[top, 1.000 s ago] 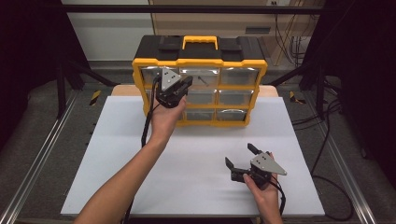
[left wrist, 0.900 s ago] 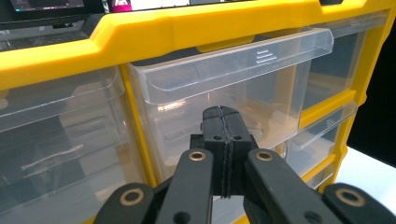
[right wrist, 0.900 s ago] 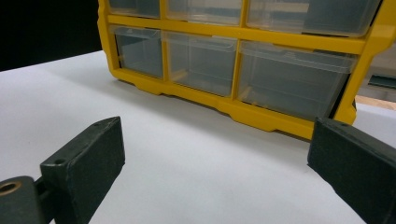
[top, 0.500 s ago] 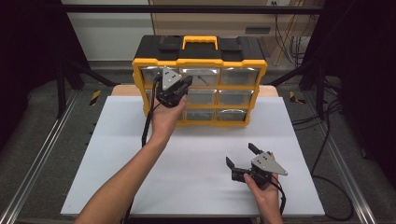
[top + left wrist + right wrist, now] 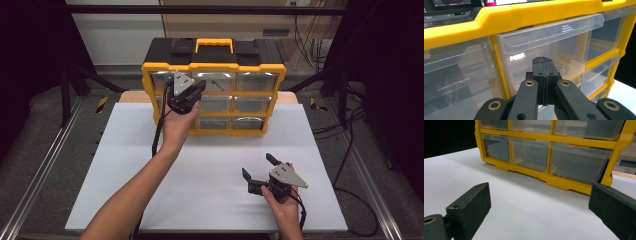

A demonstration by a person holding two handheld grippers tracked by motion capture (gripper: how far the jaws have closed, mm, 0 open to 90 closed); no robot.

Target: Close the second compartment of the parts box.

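Observation:
A yellow and black organiser (image 5: 240, 66) with clear drawers stands at the far edge of the white table (image 5: 125, 165). My left gripper (image 5: 201, 86) is held up in front of its top row, jaws shut with nothing between them. In the left gripper view the shut jaw tips (image 5: 543, 72) sit just before the top middle drawer (image 5: 549, 42), below its handle lip; I cannot tell whether they touch it. My right gripper (image 5: 257, 166) rests low over the table at the front right, open and empty. In the right gripper view its jaws (image 5: 540, 195) face the organiser's lower drawers (image 5: 530, 153).
Metal rails (image 5: 45, 165) run along both sides of the table. Cables (image 5: 350, 150) trail over the floor on the right. Black frame posts (image 5: 65, 90) stand behind on the left. The organiser carries a yellow handle (image 5: 214, 44) on its black top.

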